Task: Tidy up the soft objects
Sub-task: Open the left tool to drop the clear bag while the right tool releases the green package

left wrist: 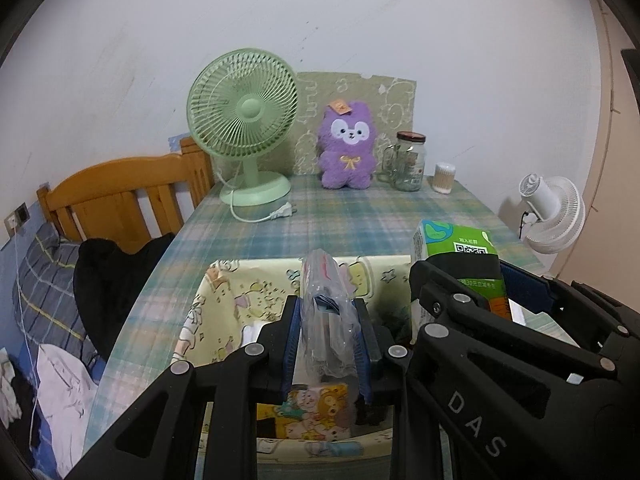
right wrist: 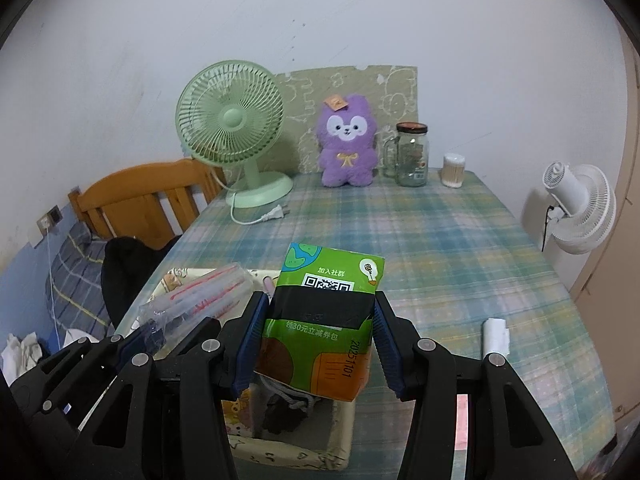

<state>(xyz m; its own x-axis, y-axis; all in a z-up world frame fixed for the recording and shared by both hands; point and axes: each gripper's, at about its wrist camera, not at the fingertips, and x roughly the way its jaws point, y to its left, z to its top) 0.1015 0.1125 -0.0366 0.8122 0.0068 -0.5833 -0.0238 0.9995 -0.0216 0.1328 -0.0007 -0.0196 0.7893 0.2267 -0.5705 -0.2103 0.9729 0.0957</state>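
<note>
A table covered with a pale blue, green and pink plaid cloth (right wrist: pixel 440 248) fills the middle of both views, pushed against a scuffed white wall (right wrist: pixel 280 20). At its far edge stand a mint-green desk fan (left wrist: pixel 245 128) with its white cord and plug lying loose on the cloth, a purple plush bear with a yellow bow (left wrist: pixel 349 146) leaning on a green patterned board (left wrist: pixel 360 120), a clear glass jar with a brown lid (left wrist: pixel 410 162) and a small white tub of cotton swabs (left wrist: pixel 444 177). A small white roll (right wrist: pixel 496 336) lies on the cloth near the right side.

To the left, an orange wooden headboard (left wrist: pixel 120 196) rises beside the table, with a dark plaid pillow (left wrist: pixel 44 292) and rumpled clothes on the bed below. A white wall-mounted fan (right wrist: pixel 580 208) sits off to the right.

At the near edge of the table is a cream fabric storage box printed with cartoon animals (left wrist: pixel 224 304), holding a colourful cartoon-print pack and other dark items.

The left gripper (left wrist: pixel 330 336) is closed on a clear plastic packet with red and blue printing (left wrist: pixel 326 304), held upright above the box. The right gripper (right wrist: pixel 320 340) is clamped on a green soft tissue pack with a QR code and a black band (right wrist: pixel 324 312), held over the box's right end.
</note>
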